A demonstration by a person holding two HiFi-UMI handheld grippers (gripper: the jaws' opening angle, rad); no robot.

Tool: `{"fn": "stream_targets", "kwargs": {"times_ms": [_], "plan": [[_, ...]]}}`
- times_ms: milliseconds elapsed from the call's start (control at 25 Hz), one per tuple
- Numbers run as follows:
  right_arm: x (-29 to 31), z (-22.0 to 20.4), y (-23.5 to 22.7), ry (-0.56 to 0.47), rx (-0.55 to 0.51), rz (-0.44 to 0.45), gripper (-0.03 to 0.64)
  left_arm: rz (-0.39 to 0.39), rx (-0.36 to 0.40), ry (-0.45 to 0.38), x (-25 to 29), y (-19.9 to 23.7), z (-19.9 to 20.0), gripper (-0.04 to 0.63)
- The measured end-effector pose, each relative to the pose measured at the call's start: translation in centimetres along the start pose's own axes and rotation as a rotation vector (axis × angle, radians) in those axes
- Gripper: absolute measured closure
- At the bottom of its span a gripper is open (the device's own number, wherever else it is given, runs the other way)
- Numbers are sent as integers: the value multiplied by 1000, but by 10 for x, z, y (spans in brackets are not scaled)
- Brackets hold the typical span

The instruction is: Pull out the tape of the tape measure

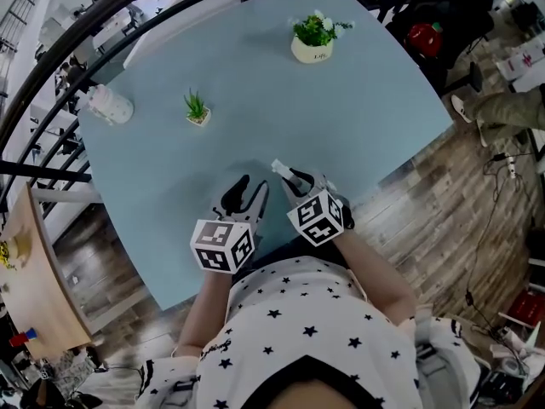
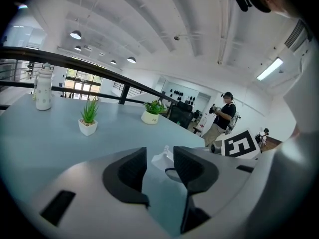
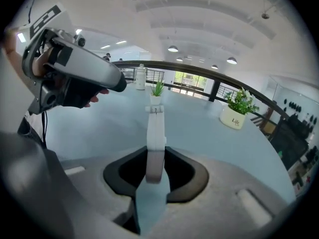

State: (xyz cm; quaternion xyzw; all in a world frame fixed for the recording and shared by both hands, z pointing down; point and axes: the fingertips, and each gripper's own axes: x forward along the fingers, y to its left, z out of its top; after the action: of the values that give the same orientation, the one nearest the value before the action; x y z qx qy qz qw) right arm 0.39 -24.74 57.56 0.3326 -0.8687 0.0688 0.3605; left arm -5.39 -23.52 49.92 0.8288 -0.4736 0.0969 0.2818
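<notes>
Now our right gripper [image 3: 155,172] pinches the one white tape measure [image 3: 155,133] edge-on between its fingers [image 3: 185,176], over the pale blue bench [image 1: 366,118]. Our left gripper [image 2: 159,159] has its fingers [image 2: 127,176] spread and empty. Farther out sit two plants, a spiky plant [image 1: 197,109] and a flowering plant [image 1: 315,37], one white bottle [image 1: 111,106], a black railing [image 3: 164,63] and wood floor [image 1: 426,203].

White tape measure [image 3: 155,128] sits edge-on in hand-held gripper [image 3: 155,154].

A pale blue table [image 1: 366,118] bears a flowering pot plant [image 1: 312,41] at one o'clock, a small spiky plant [image 1: 197,109] at eleven, a white bottle [image 1: 111,106] at ten.
</notes>
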Motion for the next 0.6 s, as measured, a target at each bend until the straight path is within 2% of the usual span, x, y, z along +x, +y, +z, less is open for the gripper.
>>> {"fn": "stream_targets", "kwargs": {"times_ms": [320,600], "plan": [[-16,20,27,-44,-165,53,517,-7,28,-9,-8,-11,3,443],[-29,35,41,-80,-245,72,517,0,56,-21,-12,-18,5,478]]}}
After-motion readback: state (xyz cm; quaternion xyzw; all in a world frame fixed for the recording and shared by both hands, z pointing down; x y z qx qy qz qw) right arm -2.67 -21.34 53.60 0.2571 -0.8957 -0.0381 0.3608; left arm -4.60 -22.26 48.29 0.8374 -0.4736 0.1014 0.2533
